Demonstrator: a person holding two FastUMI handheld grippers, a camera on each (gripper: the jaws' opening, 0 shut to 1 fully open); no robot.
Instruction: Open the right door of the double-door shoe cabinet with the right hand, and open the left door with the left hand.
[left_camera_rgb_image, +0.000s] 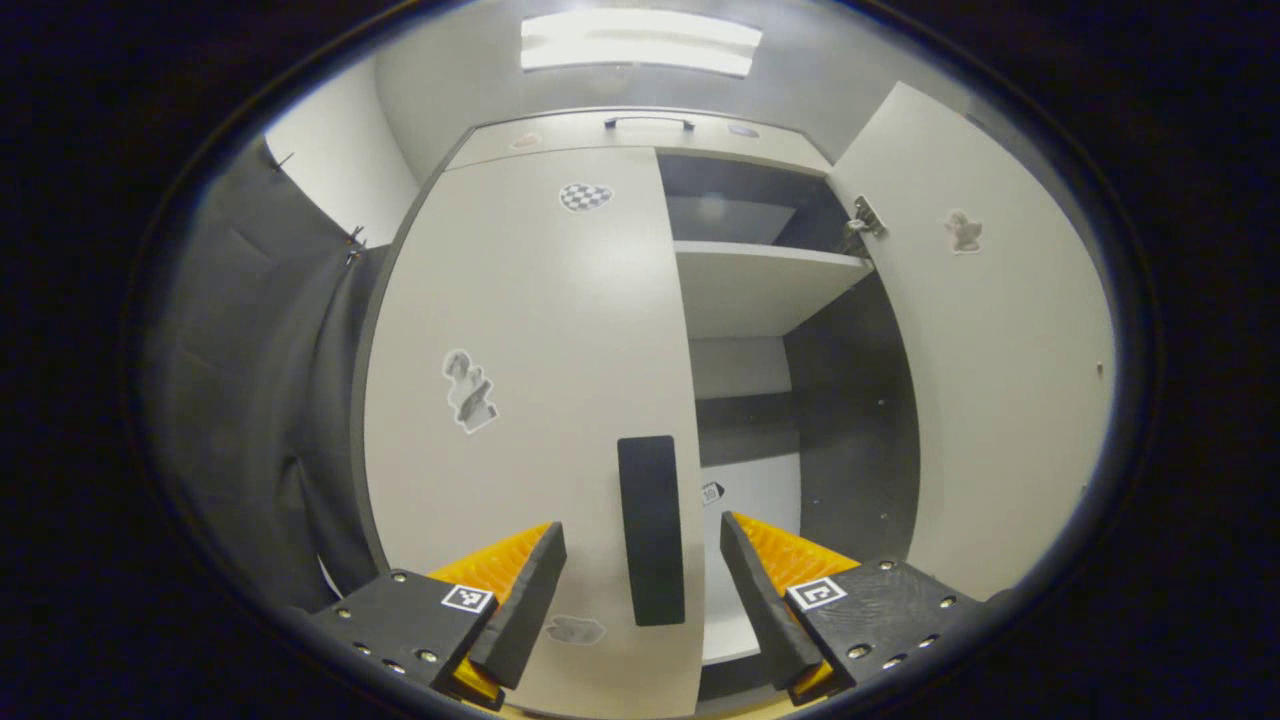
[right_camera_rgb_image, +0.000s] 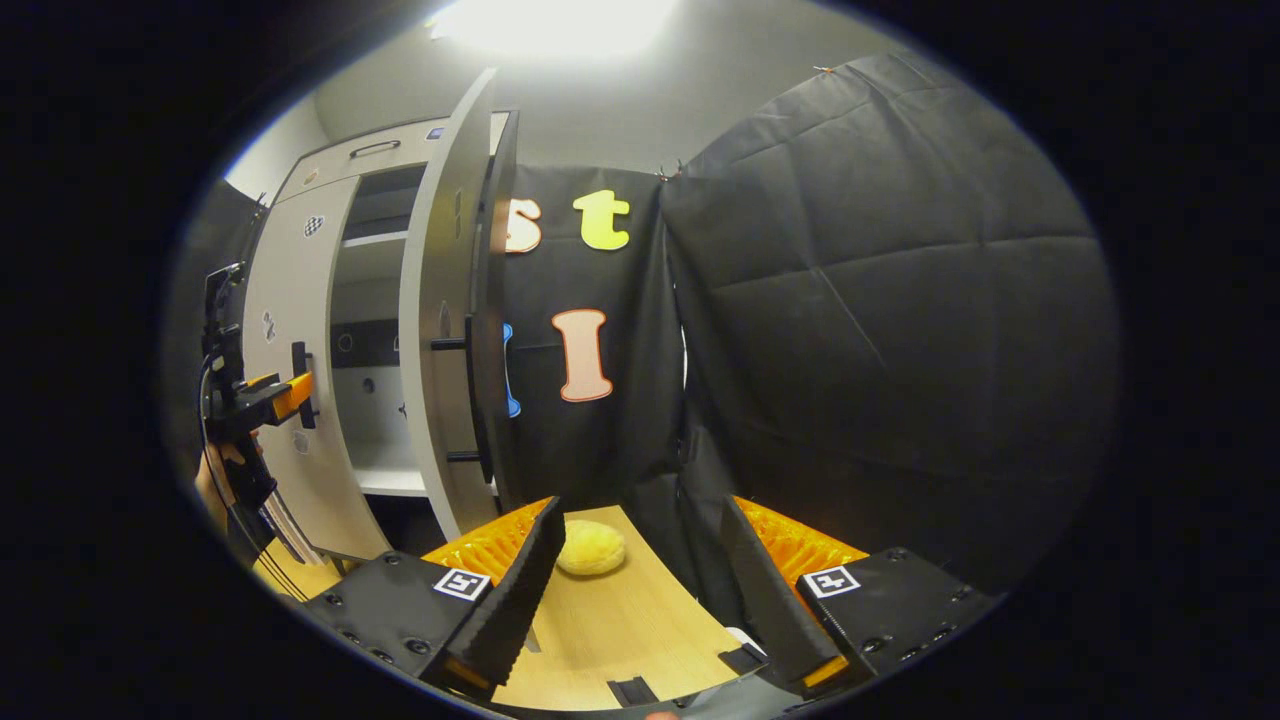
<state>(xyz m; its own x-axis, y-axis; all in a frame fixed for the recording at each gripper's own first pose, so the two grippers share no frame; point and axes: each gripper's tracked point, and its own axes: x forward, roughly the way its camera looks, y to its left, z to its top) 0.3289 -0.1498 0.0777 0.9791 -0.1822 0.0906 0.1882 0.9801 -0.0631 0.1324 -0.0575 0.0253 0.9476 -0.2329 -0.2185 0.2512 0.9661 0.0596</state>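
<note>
The flat white right door (left_camera_rgb_image: 1000, 380) of the shoe cabinet already stands wide open. The flat white left door (left_camera_rgb_image: 530, 400) is shut, with its long black bar handle (left_camera_rgb_image: 652, 530) between the spread, empty fingers of the left gripper (left_camera_rgb_image: 640, 590). Next, I think, it must close on that handle and pull. The right gripper (right_camera_rgb_image: 640, 590) hangs open and empty over a pale wooden floor (right_camera_rgb_image: 620, 620)

The left door (left_camera_rgb_image: 530, 400) stands left of the swung-out right door (left_camera_rgb_image: 1000, 380), a shelf (left_camera_rgb_image: 760, 285) between them.
</note>
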